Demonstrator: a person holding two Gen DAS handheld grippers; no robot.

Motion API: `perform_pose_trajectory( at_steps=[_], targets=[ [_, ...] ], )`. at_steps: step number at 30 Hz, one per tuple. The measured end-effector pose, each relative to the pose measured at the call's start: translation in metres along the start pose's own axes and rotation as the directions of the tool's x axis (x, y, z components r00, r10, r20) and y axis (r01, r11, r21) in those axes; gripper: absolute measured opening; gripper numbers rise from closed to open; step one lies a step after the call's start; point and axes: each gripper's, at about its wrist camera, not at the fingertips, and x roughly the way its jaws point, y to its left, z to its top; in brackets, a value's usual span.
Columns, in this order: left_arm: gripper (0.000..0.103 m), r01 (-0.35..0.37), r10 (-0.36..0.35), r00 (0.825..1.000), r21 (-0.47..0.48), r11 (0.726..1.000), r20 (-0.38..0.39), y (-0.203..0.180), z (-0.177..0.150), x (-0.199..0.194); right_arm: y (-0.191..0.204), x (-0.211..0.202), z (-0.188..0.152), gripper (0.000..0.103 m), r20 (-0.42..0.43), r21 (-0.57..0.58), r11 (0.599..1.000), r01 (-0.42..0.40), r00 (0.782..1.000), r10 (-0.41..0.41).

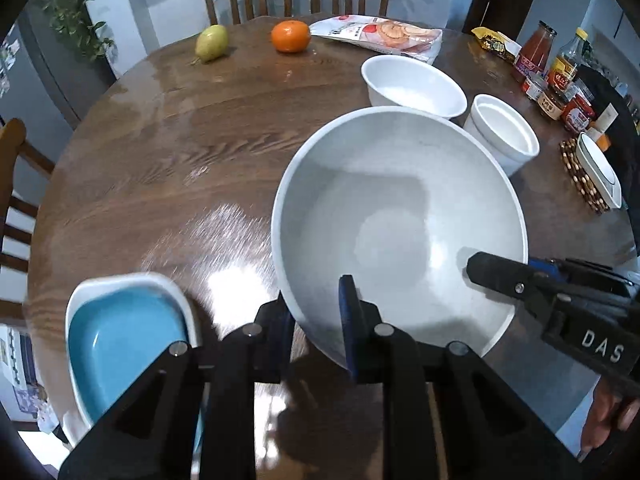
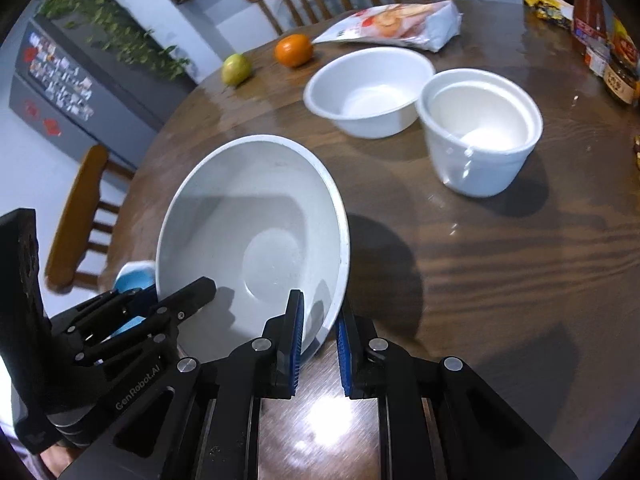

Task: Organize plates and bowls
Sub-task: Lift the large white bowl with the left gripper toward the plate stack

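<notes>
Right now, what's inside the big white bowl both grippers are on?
The big white bowl shows a bare inside, no food or dishes. Left gripper and right gripper straddle its rim, covering small rim patches.

A white bowl (image 1: pixel 400 220), a blue dish (image 1: pixel 120 344), an orange fruit (image 1: pixel 291 36) and a yellow-green pear (image 1: pixel 211 43) sit on the dark brown, wood-grained table (image 1: pixel 160 152).
</notes>
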Motion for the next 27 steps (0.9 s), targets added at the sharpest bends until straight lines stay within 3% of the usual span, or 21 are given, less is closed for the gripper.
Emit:
perform_pose_trajectory(
  at_steps=[7,8,10,12,16,21,27],
  targets=[
    [0.024,0.0,-0.001,0.999,-0.043,0.999,-0.033,0.013,-0.023,-0.003,0.015,0.007,-0.012,0.017,-0.055,-0.028,0.999,-0.017,0.998,0.016],
    [0.028,-0.002,0.0,0.999,-0.049,0.999,-0.037,0.014,-0.025,-0.003,0.016,0.008,-0.013,0.017,-0.059,-0.024,1.0,-0.02,0.998,0.018],
    [0.059,-0.012,0.01,0.999,-0.056,0.998,-0.032,0.015,-0.026,-0.004,0.017,0.009,-0.012,0.017,-0.057,-0.031,1.0,0.0,0.998,-0.002],
    [0.071,-0.026,0.025,1.0,-0.057,0.998,-0.009,0.015,-0.027,-0.01,0.018,0.006,-0.011,0.021,-0.038,-0.052,0.998,0.04,0.998,-0.042],
    [0.073,-0.044,0.047,0.998,-0.065,0.997,0.038,0.017,-0.025,-0.021,0.017,-0.009,-0.008,0.032,0.024,-0.072,0.995,0.063,0.998,-0.061],
    [0.082,-0.061,0.068,0.993,-0.074,0.995,0.094,0.016,-0.022,-0.035,0.009,-0.03,-0.003,0.038,0.1,-0.069,0.995,0.076,0.993,-0.069],
    [0.084,-0.075,0.082,0.988,-0.059,0.995,0.13,0.01,-0.019,-0.046,0.006,-0.04,-0.002,0.045,0.143,-0.065,0.992,0.105,0.985,-0.094]
  ],
)
